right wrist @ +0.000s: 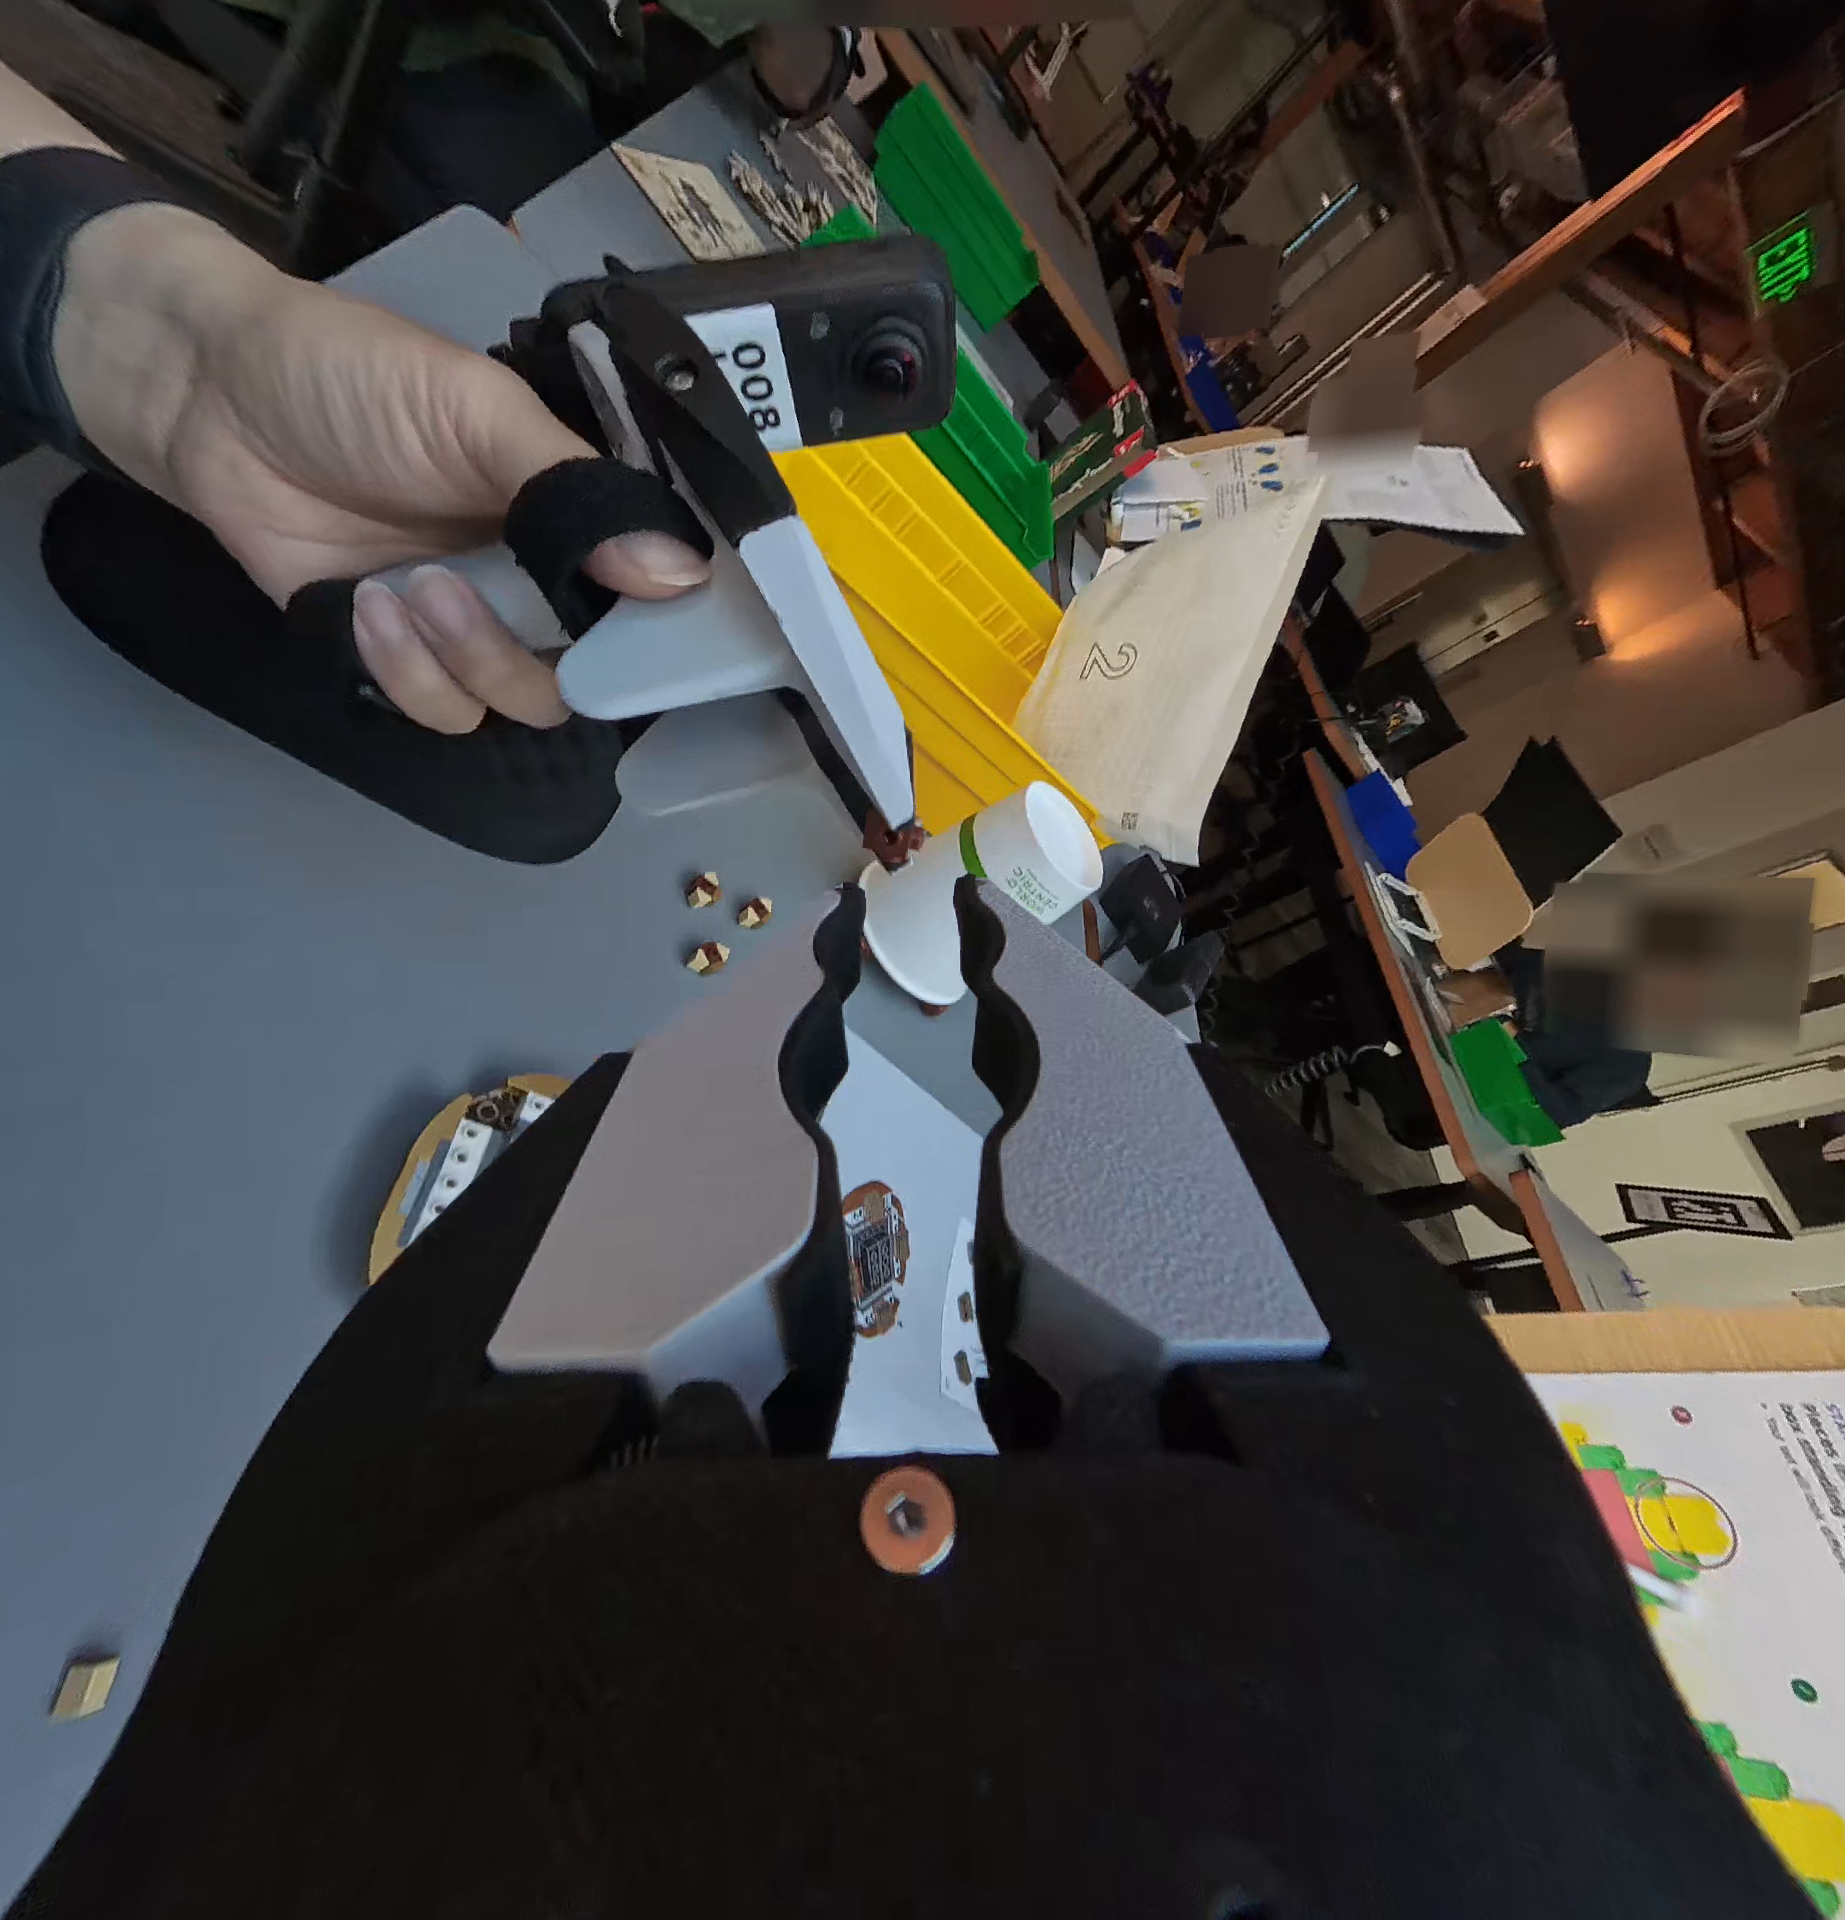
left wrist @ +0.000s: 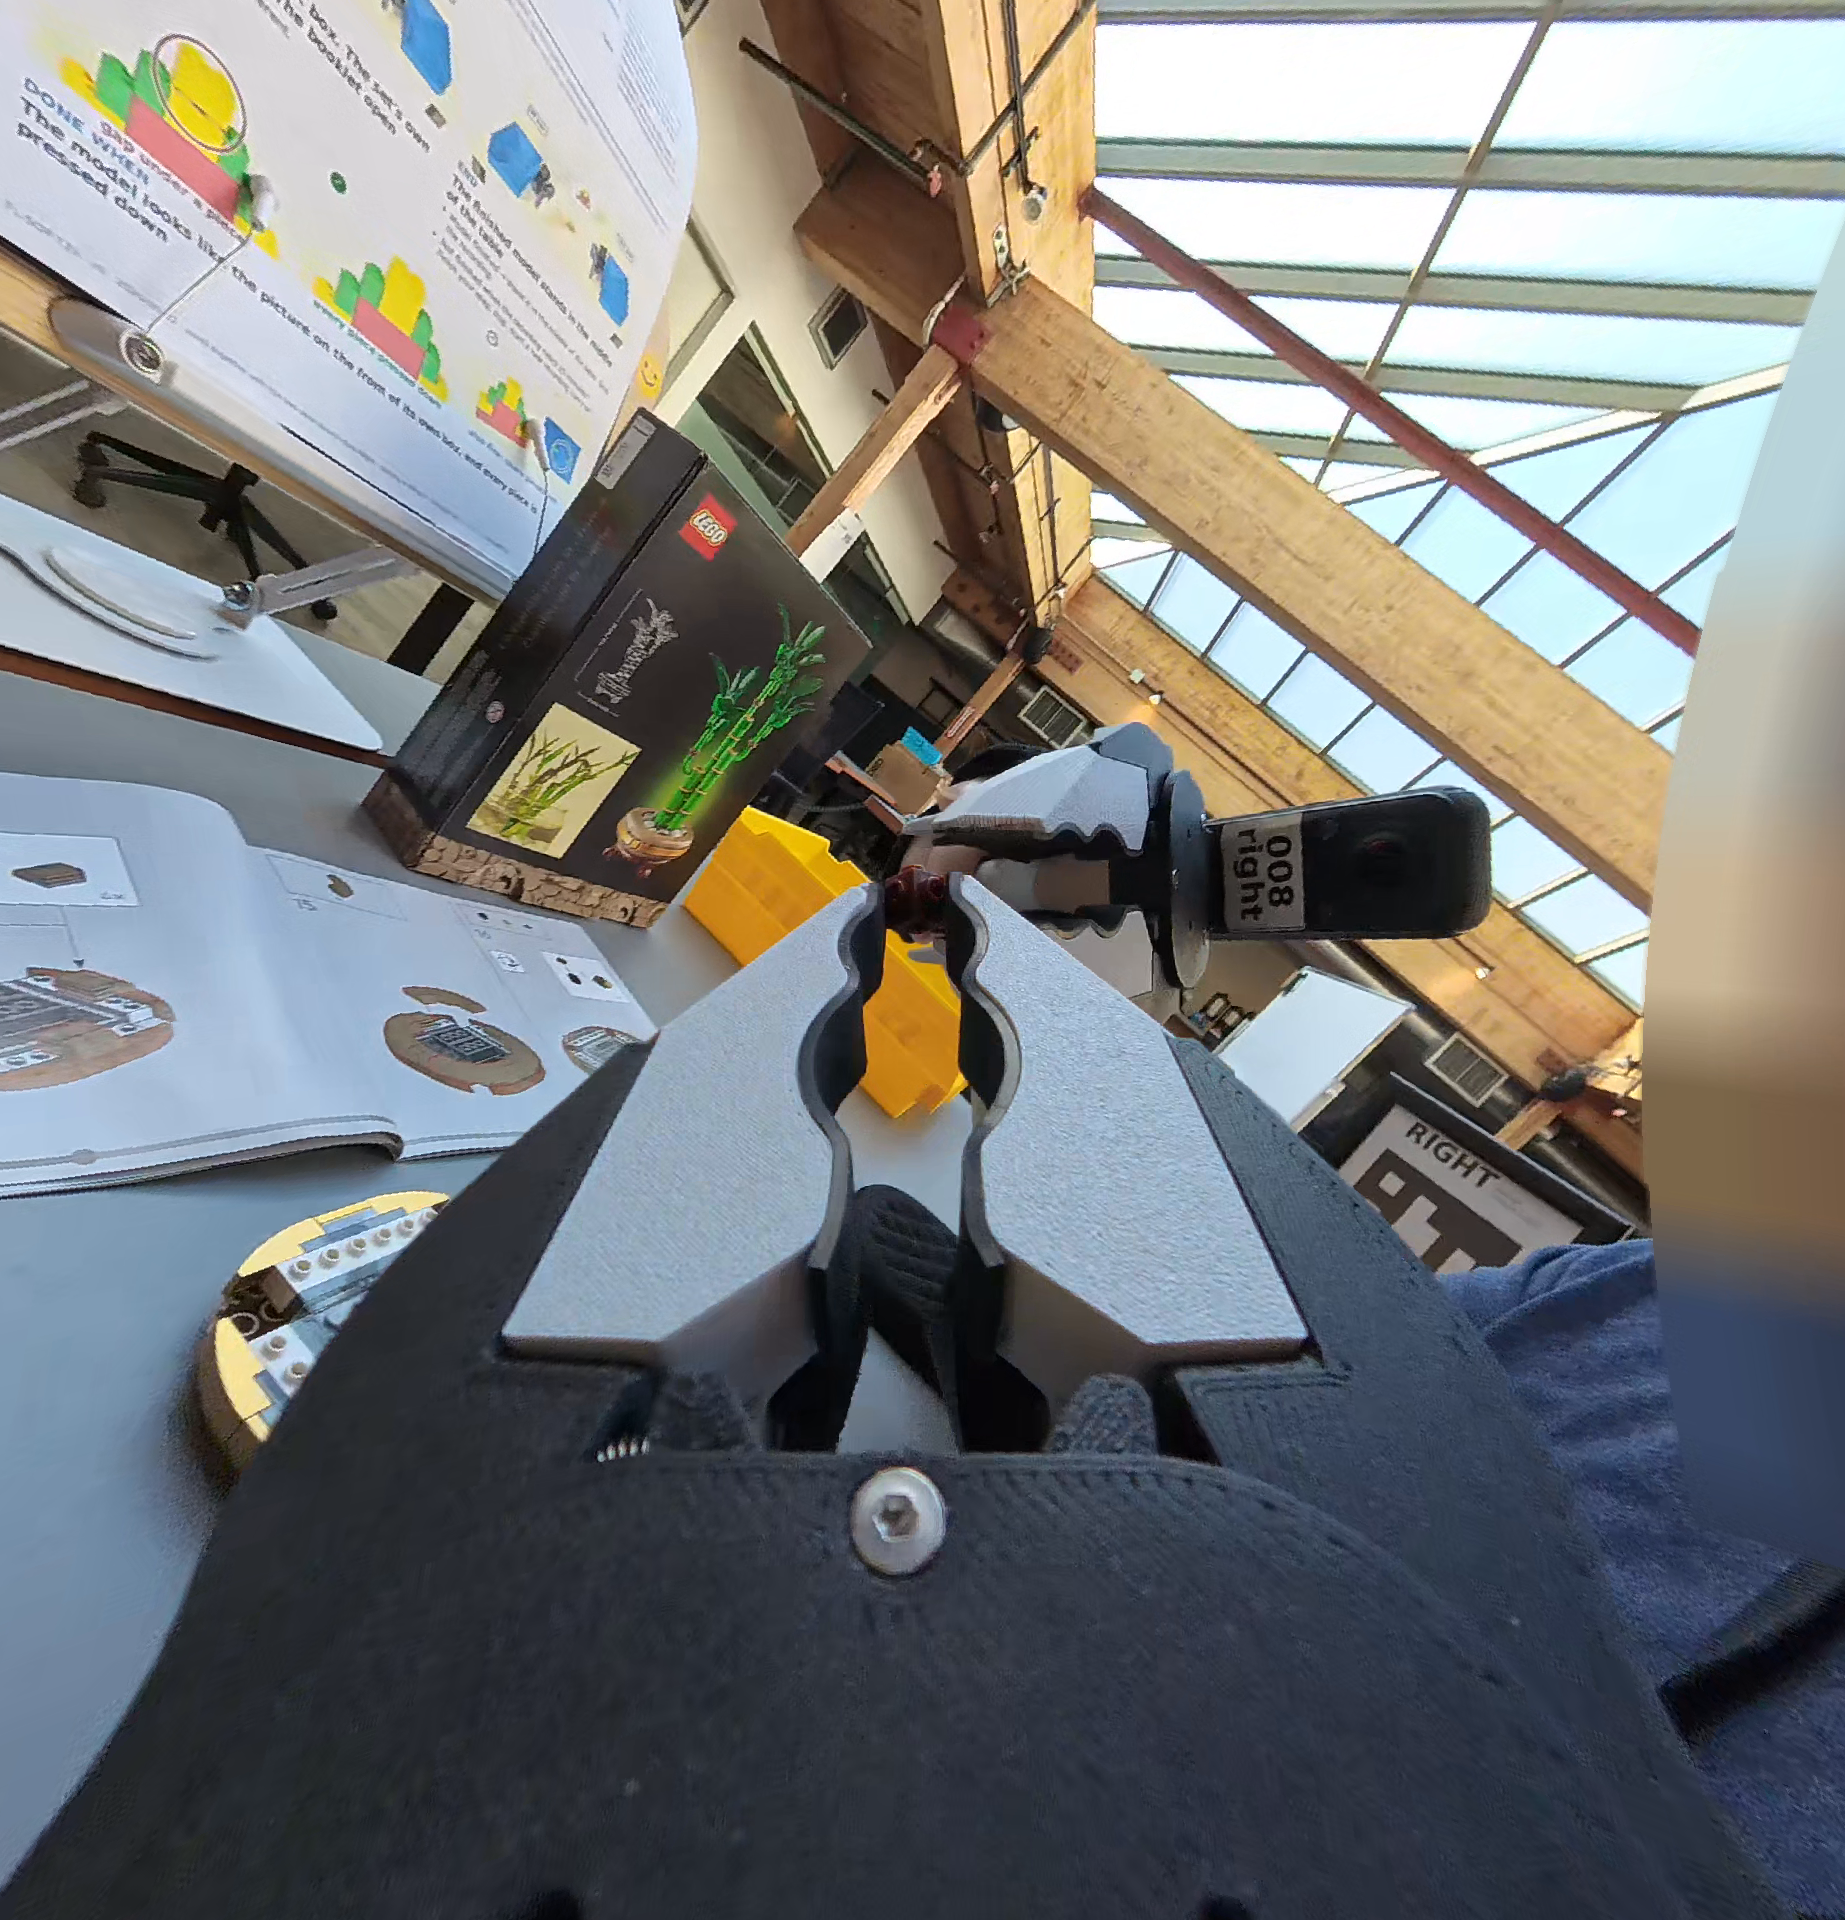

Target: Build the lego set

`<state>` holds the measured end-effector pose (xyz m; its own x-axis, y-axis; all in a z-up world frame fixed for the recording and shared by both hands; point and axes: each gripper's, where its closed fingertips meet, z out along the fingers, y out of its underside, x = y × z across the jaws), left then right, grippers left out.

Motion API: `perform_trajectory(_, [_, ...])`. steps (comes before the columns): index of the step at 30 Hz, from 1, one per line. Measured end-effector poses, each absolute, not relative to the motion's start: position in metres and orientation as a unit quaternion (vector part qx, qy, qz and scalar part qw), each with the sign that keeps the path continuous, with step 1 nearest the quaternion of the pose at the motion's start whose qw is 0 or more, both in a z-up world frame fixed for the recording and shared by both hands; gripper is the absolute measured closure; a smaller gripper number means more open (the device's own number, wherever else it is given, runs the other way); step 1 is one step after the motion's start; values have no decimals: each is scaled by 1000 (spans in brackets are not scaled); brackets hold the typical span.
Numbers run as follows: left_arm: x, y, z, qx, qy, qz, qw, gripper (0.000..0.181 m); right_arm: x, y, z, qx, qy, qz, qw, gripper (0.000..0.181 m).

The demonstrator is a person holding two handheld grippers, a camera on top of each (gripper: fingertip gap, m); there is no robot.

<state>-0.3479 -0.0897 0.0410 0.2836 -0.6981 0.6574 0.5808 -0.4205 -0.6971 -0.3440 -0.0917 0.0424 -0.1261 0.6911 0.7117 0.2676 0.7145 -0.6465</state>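
My left gripper is shut on a small reddish-brown lego piece and holds it in the air above the table. In the right wrist view a hand holds this gripper, with the piece at its tips. My right gripper is open by a narrow gap and empty, its tips just below the held piece. It also shows in the left wrist view, right behind the piece. The round tan base model with white and grey bricks lies on the table.
An open instruction booklet lies to the left, with the set's box standing behind it. A yellow bin, a tipped white paper cup and a numbered paper bag lie ahead. Three small gold-brown pieces and a tan piece lie loose. My two grippers' fingertips are within a few centimetres of each other. Both grippers' tips are roughly 20 cm from the round tan base model.
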Motion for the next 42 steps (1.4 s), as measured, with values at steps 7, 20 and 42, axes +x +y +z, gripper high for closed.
perform_trajectory(7, [-352, -92, 45, -580, 37, -604, 545, 172, -362, -98, 47, -349, -697, 224, 586, 159])
perform_trajectory(20, [-362, -90, 52, -574, 38, -586, 571, 165, -373, -94, 43, -357, -680, 214, 603, 170])
perform_trajectory(42, [-349, -111, 60, -527, 80, -711, 458, 174, -360, -110, 64, -280, -658, 277, 642, 170])
